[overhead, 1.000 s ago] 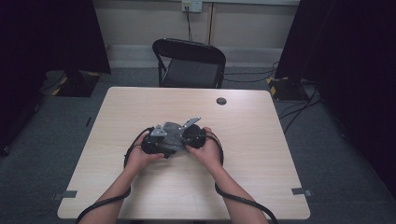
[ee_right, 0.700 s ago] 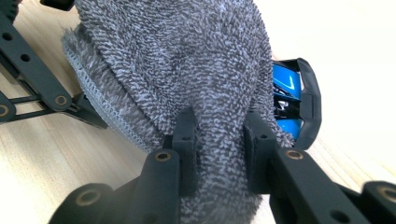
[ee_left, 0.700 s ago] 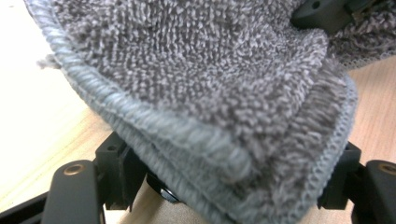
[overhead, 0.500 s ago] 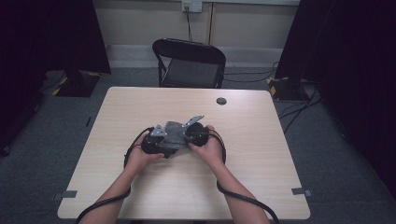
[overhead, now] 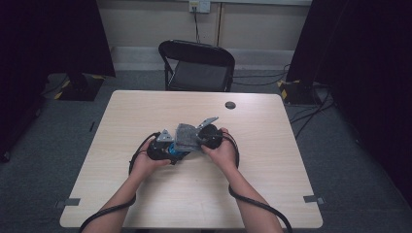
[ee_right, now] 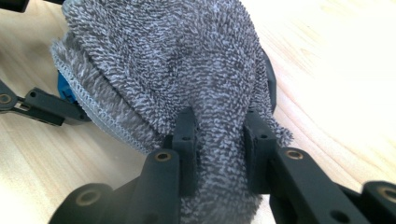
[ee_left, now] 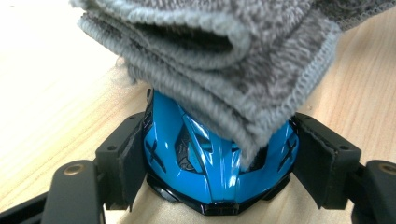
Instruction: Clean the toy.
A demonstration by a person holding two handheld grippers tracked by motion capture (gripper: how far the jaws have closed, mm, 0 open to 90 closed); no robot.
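The left tool [ee_left: 219, 158] is clamping a shiny blue toy car [ee_left: 210, 163] between its pads, while the right tool [ee_right: 219, 140] is pinching a grey cloth [ee_right: 187, 70] that is draping over the car. In the high view the cloth [overhead: 187, 136] is lying at one o'clock from the left tool [overhead: 163, 148] and nine o'clock from the right tool [overhead: 206, 138], near the middle of the worktop [overhead: 272, 194]. Bare wood is lying all around, so wiping strokes along the car look unhindered.

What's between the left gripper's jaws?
A glossy blue toy car, the grey towel draped over its top, seen in the left gripper view.
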